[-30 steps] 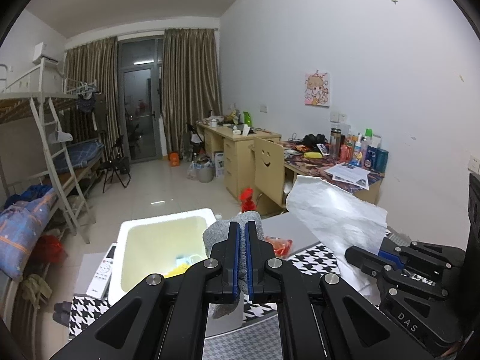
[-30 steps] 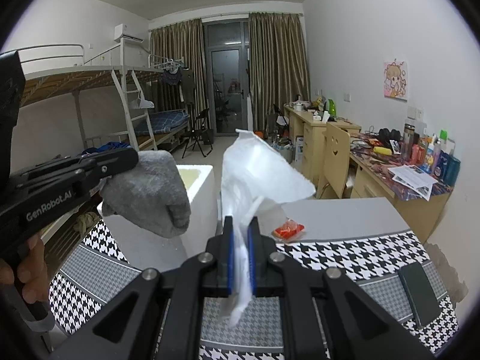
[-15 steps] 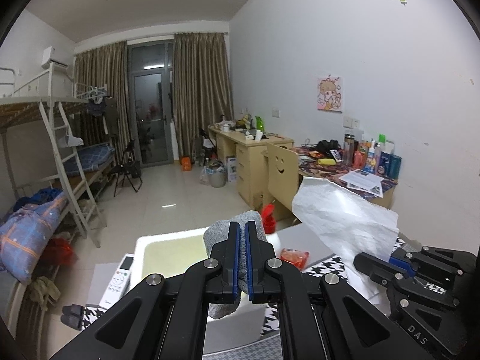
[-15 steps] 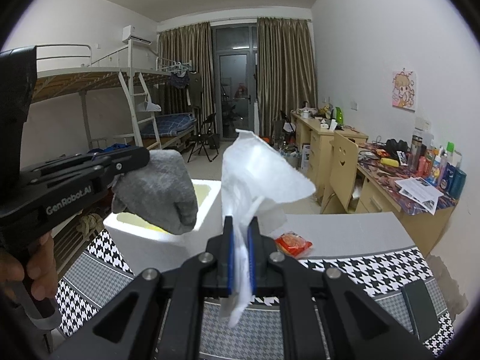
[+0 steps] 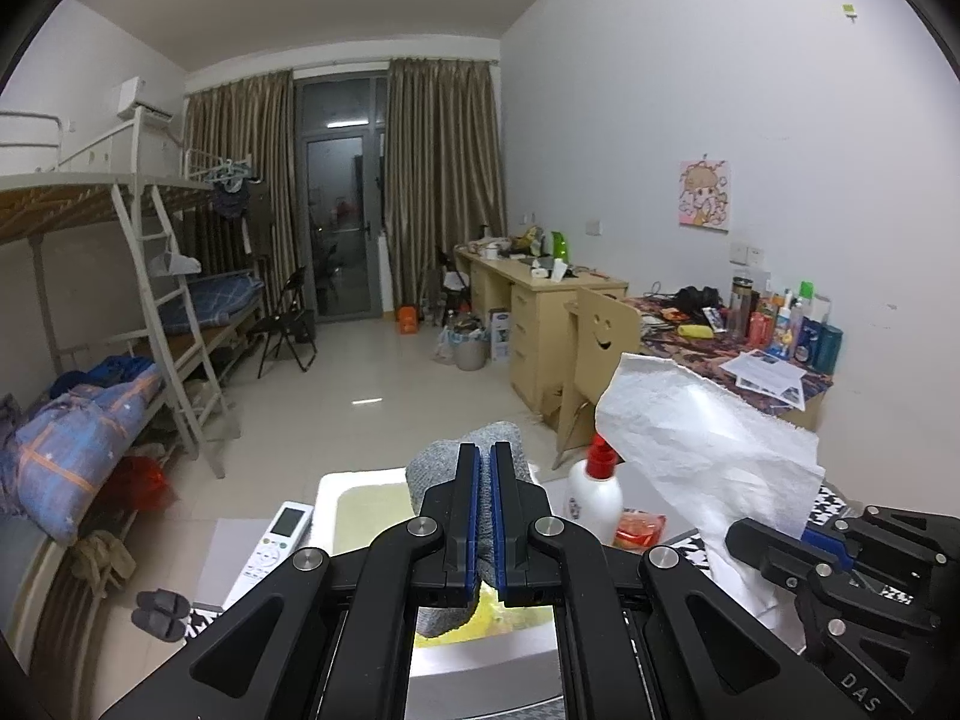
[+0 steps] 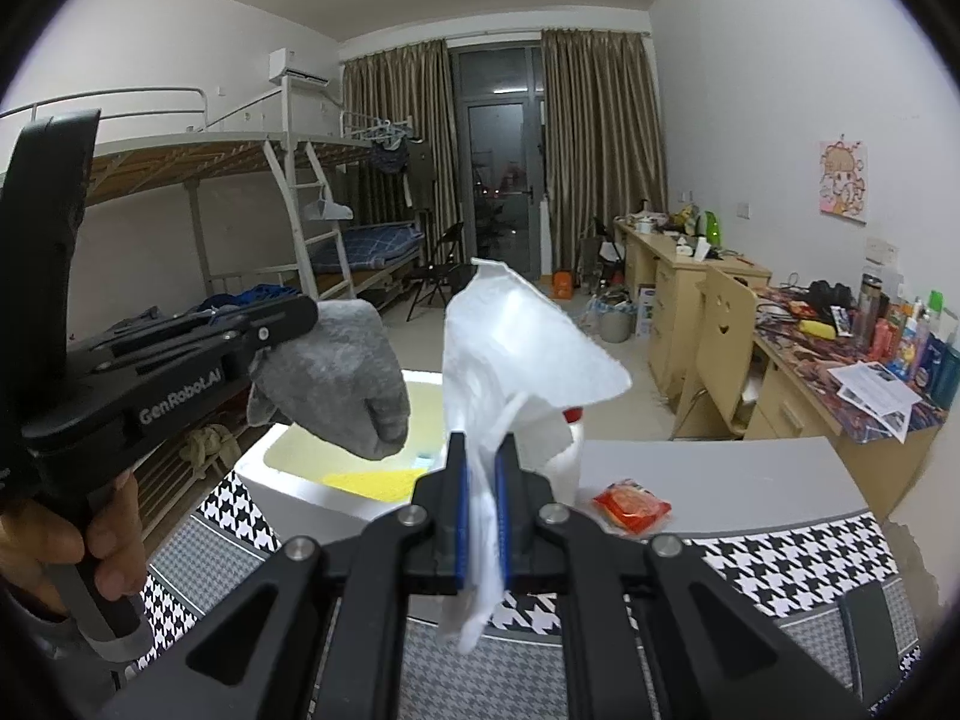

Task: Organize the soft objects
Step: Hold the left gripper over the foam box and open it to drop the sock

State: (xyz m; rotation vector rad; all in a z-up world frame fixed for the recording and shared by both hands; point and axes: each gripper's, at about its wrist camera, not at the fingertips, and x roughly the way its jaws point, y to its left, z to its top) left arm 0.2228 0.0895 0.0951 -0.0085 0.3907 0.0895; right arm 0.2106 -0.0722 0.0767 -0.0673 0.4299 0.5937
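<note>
Both grippers are up over the white box [image 6: 282, 480], each with a load. The left gripper [image 5: 485, 468] has its jaws clamped on a grey glove [image 5: 468, 459], and only the right wrist view shows the glove [image 6: 336, 378] whole, hanging above the box's near left corner with its fingers curled under. That view also shows the person's left hand [image 6: 78, 540] wrapped round the handle, low and left of the box, with the tool reaching slightly upward toward it. The right gripper [image 6: 480, 468] is pinched tight on a white tissue [image 6: 516, 348], which fans out above the jaws, a tail dangling below, in front of the box's right end. From the left wrist view, the tissue [image 5: 702, 438] stands to the right of the box [image 5: 327, 492]. That view alone shows a white remote [image 5: 273, 546] just left of the box. A red-capped bottle [image 5: 594, 498] stands just right of the box, with an orange packet [image 5: 639, 529] beside it.
</note>
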